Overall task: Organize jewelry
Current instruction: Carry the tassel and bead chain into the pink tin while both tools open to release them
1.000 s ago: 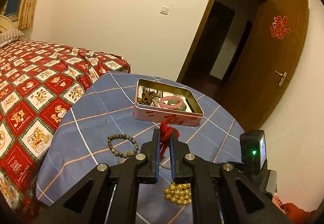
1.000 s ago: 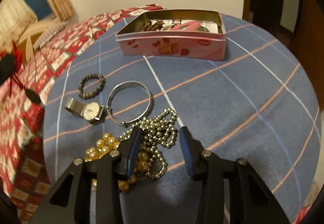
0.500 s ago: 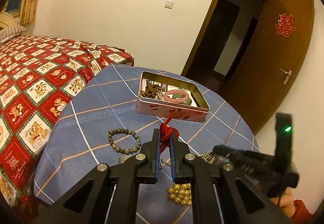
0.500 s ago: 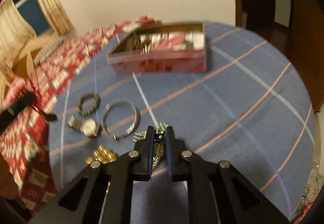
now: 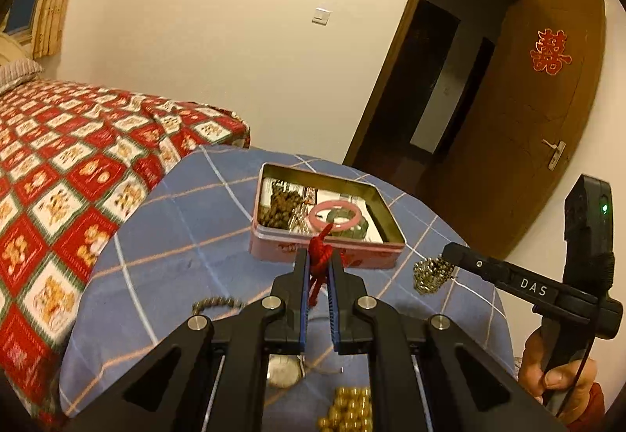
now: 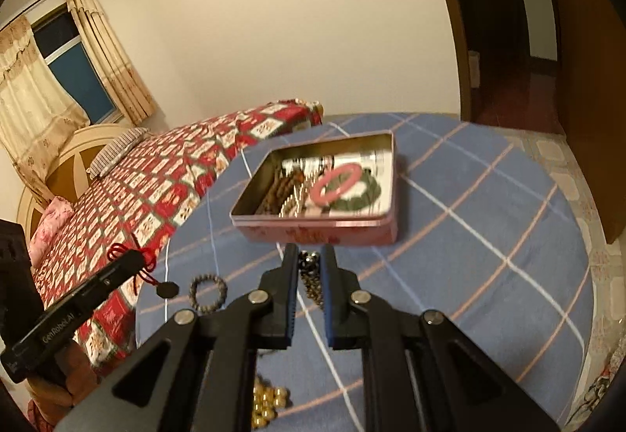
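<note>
Partly done — the pink tin (image 5: 326,254) on the worktop (image 6: 489,236) already holds a pink bangle (image 5: 334,215) and brown beads (image 5: 279,207). Left gripper (image 5: 317,267) is clamped on a red cord charm (image 5: 319,256); right gripper (image 6: 309,267) is clamped on the metal bead chain (image 5: 432,273). Dark bead bracelet (image 6: 208,293), watch (image 5: 283,371) and gold beads (image 5: 346,408) still lie loose. A second ago the right gripper stood apart over the chain — now it's gripped and lifted near the tin.

Our left gripper (image 5: 317,267) and right gripper (image 6: 309,264) are matte black, with blue-edged ribbed finger pads and round silver screws at the linkage joints. One body reads "DAS" in white, the other "GenRobot.AI"; a green light glows on our right unit.
</note>
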A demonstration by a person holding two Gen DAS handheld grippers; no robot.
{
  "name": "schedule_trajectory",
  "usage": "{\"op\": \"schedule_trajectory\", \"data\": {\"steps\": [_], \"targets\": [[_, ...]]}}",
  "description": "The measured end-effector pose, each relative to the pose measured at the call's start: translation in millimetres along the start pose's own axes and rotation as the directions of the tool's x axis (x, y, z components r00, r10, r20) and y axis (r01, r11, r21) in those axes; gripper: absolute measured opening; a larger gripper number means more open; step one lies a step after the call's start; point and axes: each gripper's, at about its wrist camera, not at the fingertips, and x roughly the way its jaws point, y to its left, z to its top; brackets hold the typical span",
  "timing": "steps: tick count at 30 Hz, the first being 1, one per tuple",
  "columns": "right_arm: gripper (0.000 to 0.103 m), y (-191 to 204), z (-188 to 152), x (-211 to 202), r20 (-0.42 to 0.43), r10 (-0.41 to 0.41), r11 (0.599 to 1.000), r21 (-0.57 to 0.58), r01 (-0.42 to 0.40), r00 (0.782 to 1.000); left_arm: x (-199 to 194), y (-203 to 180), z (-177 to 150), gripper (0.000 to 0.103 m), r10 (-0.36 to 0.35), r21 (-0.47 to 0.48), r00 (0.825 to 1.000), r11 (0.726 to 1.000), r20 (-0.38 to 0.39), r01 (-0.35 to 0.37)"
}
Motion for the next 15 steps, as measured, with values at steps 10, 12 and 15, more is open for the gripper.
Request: {"op": "schedule_trajectory", "data": {"steps": [10,12,15], "targets": [[0.013,-1.9,43.6,25.6,0.048,-0.004,1.000,-0.015,0.005,0.999,50.4,-7.7,37.6,0.007,0.000,0.038,1.000,0.999,0.004,0.000],[0.013,-4.8,54.6,32.5,0.060,-0.001,1.000,-0.010,0.002,0.998,59.5,-9.0,44.5,0.007,-0.005,0.040,1.000,0.999,0.007,0.004],[0.013,-9.2,67.0,43.5,0.071,0.000,1.000,-0.004,0.000,0.998,77.8,-10.0,55.1,0.007,-0.012,0.036,1.000,0.999,0.006,0.012]]}}
